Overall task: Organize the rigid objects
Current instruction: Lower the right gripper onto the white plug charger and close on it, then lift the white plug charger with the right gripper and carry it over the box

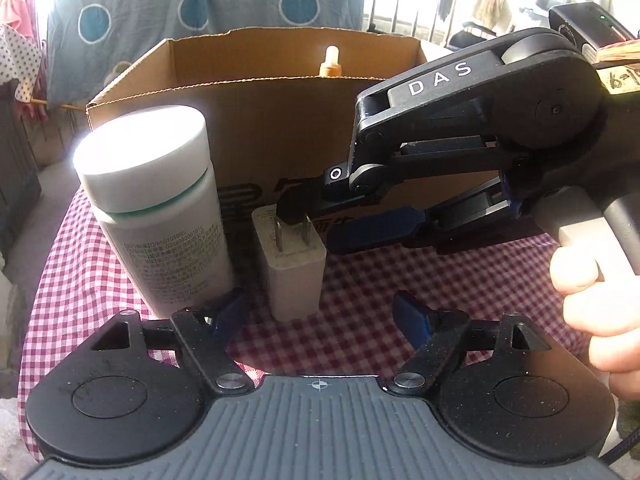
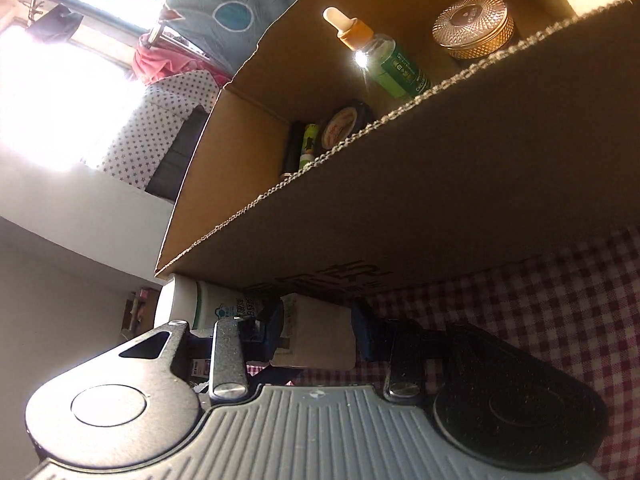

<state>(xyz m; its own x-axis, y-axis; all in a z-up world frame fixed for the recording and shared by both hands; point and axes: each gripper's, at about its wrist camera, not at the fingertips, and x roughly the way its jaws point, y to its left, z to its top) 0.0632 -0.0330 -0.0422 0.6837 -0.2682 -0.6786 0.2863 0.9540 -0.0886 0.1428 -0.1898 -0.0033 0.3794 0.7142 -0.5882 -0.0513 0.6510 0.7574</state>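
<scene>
A white plug adapter (image 1: 294, 264) stands on the checked cloth, prongs up, in front of the cardboard box (image 1: 256, 120). A white bottle (image 1: 160, 216) with a white cap stands just left of it. My left gripper (image 1: 320, 314) is open and empty, its blue pads near the adapter's base. My right gripper (image 1: 316, 220) comes in from the right, its fingers around the adapter's top. In the right wrist view the adapter (image 2: 316, 332) sits between the right gripper's (image 2: 320, 330) pads, which touch its sides. The bottle (image 2: 212, 304) lies behind it.
The box (image 2: 400, 208) holds a dropper bottle (image 2: 380, 52), a gold-lidded jar (image 2: 474, 26), a round tin (image 2: 344, 124) and small tubes (image 2: 304, 148). The red-and-white checked cloth (image 1: 400, 300) covers the table. A blue patterned cloth (image 1: 200, 0) hangs behind.
</scene>
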